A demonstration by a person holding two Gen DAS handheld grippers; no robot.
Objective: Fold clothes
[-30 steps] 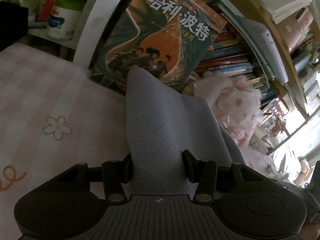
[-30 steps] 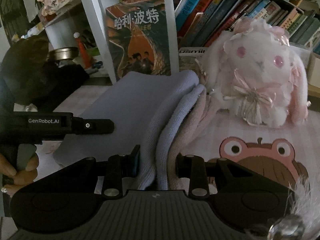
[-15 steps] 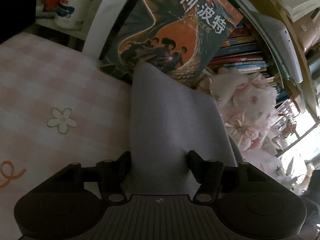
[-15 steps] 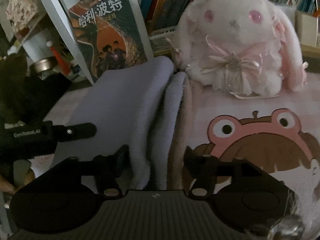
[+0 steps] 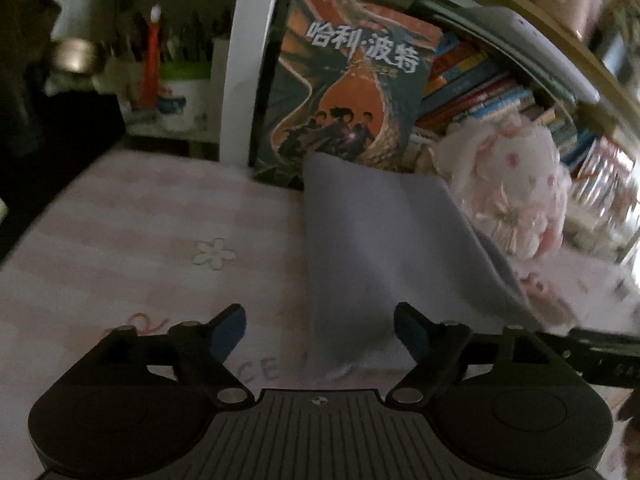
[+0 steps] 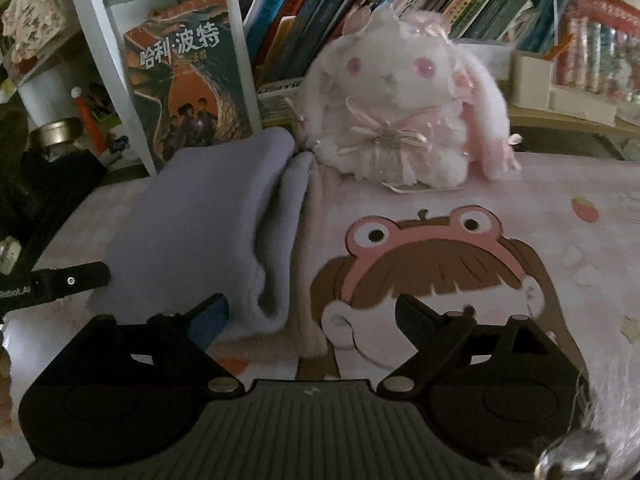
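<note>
A folded lavender-grey garment lies flat on the pink bedsheet, its near corner between my left gripper's fingers. My left gripper is open and holds nothing. In the right wrist view the same garment lies folded in layers, its rounded fold edge toward the right. My right gripper is open, with the garment's near end by its left finger. The left gripper's body shows at the left edge of that view.
A Harry Potter book leans on a white shelf post just behind the garment. A pink plush rabbit sits to its right, before rows of books. A frog-hat girl print covers the sheet at right.
Both grippers have opened and let go of the garment, which now lies flat on the bed. Both have drawn back a little from it.
</note>
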